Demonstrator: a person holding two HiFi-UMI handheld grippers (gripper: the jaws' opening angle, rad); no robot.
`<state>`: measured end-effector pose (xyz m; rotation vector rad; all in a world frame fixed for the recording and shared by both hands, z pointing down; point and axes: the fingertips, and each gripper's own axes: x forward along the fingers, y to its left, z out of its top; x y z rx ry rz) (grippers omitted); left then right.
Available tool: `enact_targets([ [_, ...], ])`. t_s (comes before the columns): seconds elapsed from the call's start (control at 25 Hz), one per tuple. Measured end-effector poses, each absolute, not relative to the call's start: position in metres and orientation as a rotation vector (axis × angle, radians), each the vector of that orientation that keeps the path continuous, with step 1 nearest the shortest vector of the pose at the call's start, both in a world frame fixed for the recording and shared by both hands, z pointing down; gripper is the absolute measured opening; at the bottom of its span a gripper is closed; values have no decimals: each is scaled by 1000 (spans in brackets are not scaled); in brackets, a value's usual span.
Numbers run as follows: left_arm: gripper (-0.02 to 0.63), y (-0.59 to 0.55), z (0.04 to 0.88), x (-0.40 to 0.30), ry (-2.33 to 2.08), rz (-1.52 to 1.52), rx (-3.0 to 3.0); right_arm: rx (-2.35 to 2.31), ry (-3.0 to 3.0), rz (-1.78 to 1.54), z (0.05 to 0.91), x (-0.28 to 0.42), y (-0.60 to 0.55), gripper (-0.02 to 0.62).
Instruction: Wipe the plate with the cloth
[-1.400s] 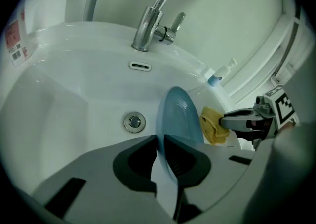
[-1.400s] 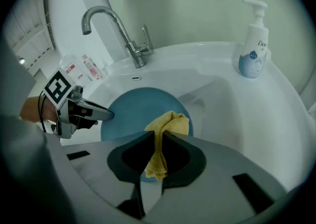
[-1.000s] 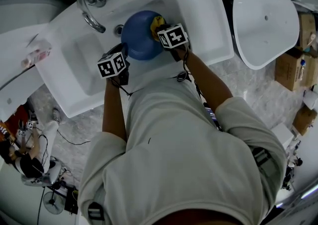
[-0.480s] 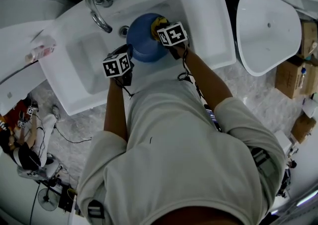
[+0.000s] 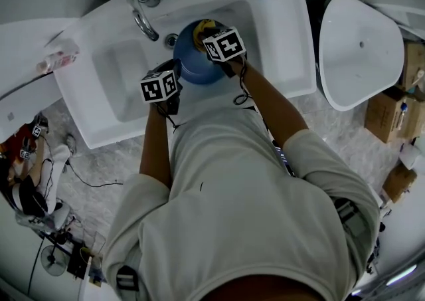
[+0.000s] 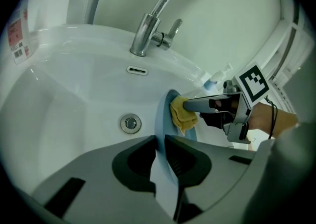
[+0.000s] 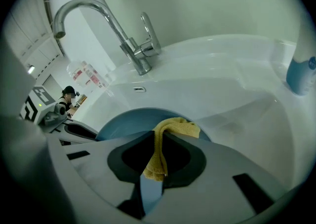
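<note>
I hold the blue plate [image 5: 194,62] over the white sink [image 5: 119,87], above the basin, with the drain [image 6: 130,123] just beyond its rim. My left gripper [image 6: 160,141] is clamped on the plate's near edge. From there the plate [image 6: 162,119] shows edge-on as a thin blade, running straight away from the jaws toward the faucet [image 6: 148,30]. In the head view its round hollow face is turned up toward me, so how far it tilts I cannot tell.

My right gripper [image 7: 158,141] is closed on the yellow cloth [image 7: 170,129]. The cloth lies as a narrow folded strip lengthwise between the jaws, its bunched end poking out in front and pressed onto the plate's [image 7: 123,121] face near the far rim. In the left gripper view the right gripper [image 6: 193,105] comes in from the right, holding the cloth [image 6: 182,115] against the plate's face. A blue bottle [image 7: 301,69] stands on the sink's ledge at the right.
</note>
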<state>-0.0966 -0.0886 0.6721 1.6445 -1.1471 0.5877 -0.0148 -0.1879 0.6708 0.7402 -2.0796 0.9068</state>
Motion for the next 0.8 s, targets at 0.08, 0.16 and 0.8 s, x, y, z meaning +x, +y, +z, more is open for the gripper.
enact_targets([
  [0.08, 69, -88, 672, -99, -1153, 583, 1638, 695, -2112, 894, 672, -26, -183, 49],
  [0.16, 69, -87, 672, -100, -1155, 579, 1633, 658, -2135, 881, 673, -35, -177, 49],
  [0.8, 74, -81, 673, -101, -1147, 527, 1580, 352, -2243, 788, 667, -71, -112, 49],
])
